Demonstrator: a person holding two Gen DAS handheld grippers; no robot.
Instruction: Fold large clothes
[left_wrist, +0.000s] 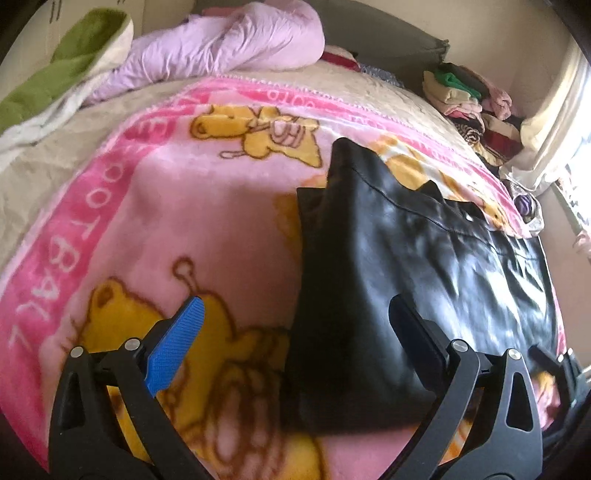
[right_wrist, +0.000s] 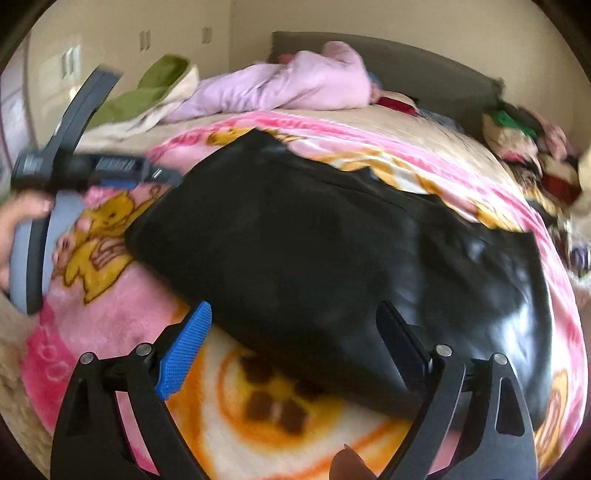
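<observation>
A black, shiny, leather-like garment (left_wrist: 406, 258) (right_wrist: 314, 229) lies flat on a pink cartoon-bear blanket (left_wrist: 184, 221) (right_wrist: 110, 314) that covers the bed. My left gripper (left_wrist: 295, 302) is open above the garment's near left edge. Its blue-padded finger (left_wrist: 177, 343) hangs over the blanket and its other finger over the black fabric, with nothing pinched. My right gripper (right_wrist: 294, 306) is open too, straddling the garment's near edge without pressing on it. In the right wrist view a hand (right_wrist: 22, 218) holds the left gripper's housing (right_wrist: 74, 168) at the far left.
A crumpled lilac duvet (left_wrist: 229, 44) (right_wrist: 295, 85) and a green-and-cream blanket (left_wrist: 66, 70) lie at the head of the bed. A pile of folded clothes (left_wrist: 469, 99) (right_wrist: 524, 147) sits at the far right corner. A dark headboard (right_wrist: 406, 62) is behind.
</observation>
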